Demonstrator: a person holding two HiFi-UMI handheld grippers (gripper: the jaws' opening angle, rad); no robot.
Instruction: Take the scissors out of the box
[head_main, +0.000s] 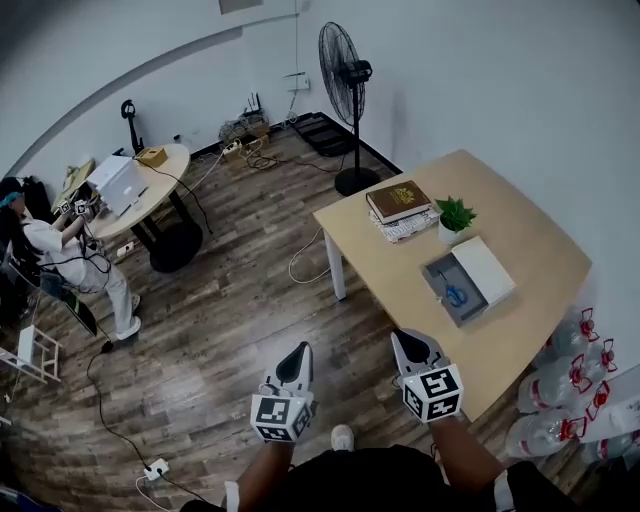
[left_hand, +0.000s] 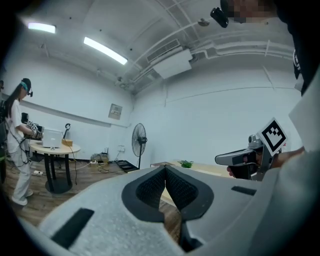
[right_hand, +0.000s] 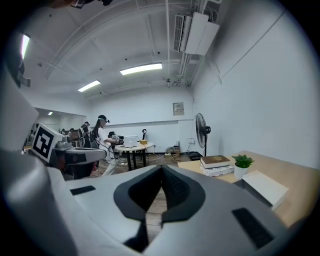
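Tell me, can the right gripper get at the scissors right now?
Probably, once it moves closer: the box stands open, lid off to one side, nothing covering the scissors. But the right gripper is shut and hangs short of the box.

No readable txt, labels or nos. anywhere; print on the book (head_main: 398, 198) cover is too small.

We see blue-handled scissors (head_main: 455, 296) inside the open grey box (head_main: 437, 272), its white lid (head_main: 485, 270) right beside it, a green potted plant (head_main: 456, 214) behind.
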